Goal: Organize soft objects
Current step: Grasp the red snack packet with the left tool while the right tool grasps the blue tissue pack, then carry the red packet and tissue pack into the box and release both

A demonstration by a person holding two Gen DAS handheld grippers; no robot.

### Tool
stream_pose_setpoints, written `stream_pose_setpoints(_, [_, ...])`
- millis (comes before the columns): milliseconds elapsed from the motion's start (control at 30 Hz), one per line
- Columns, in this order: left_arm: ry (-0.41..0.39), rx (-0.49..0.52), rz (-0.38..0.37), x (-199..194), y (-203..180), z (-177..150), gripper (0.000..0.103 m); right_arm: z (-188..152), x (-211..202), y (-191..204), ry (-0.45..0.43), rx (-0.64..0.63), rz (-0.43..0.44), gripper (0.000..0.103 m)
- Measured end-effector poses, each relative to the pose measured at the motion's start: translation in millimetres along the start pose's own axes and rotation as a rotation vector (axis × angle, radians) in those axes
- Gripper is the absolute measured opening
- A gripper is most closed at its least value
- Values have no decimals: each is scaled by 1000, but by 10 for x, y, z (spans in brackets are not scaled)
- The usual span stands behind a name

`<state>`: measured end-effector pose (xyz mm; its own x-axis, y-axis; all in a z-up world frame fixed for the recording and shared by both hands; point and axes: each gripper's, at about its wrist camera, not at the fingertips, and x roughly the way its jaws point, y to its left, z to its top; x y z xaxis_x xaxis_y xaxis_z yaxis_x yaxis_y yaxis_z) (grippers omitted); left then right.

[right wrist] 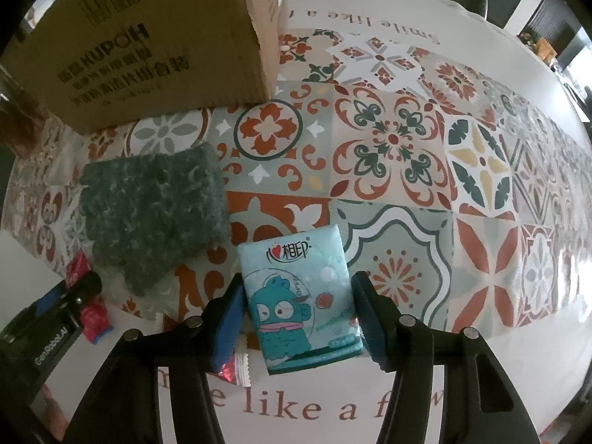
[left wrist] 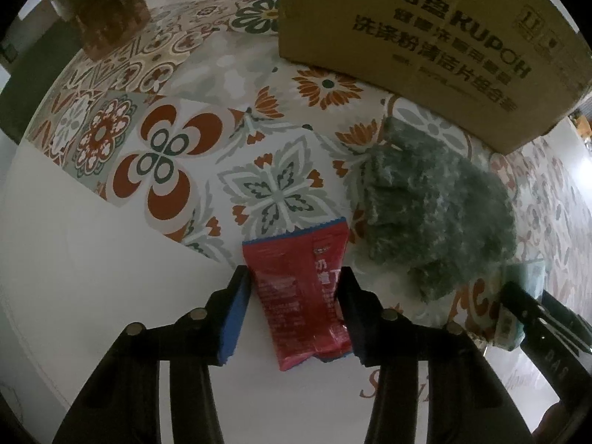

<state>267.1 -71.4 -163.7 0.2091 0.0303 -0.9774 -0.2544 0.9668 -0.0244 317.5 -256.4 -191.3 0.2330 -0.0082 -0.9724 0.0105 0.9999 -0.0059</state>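
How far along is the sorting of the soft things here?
Done: nothing looks put away yet. In hand: the left gripper straddles the red packet, and the right gripper straddles the tissue pack. Left: the green cloth lies beside the cardboard box.

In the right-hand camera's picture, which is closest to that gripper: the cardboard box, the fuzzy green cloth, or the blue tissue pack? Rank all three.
1. Tissue pack: lying between the fingers of the right gripper.
2. Fuzzy green cloth: on the tablecloth, up and to the left.
3. Cardboard box: farthest, at the top left behind the cloth.
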Motion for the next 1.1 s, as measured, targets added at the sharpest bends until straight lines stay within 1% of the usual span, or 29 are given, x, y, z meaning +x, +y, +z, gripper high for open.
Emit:
stream_pose_setpoints(300, [-10, 53, -43, -33, 12, -4, 42, -93, -202, 42, -52, 0, -10, 58])
stream_pose_setpoints(433, [-27, 83, -61, -92, 25, -29, 42, -130, -323, 82, -74, 2, -14, 58])
stream_pose_setpoints(800, [-120, 172, -91, -452, 98, -110, 41, -352, -583, 165, -133, 35, 6, 58])
stream_pose_setpoints(1100, [-188, 218, -130, -668, 201, -153, 40, -510, -899, 286, -226, 48, -1, 58])
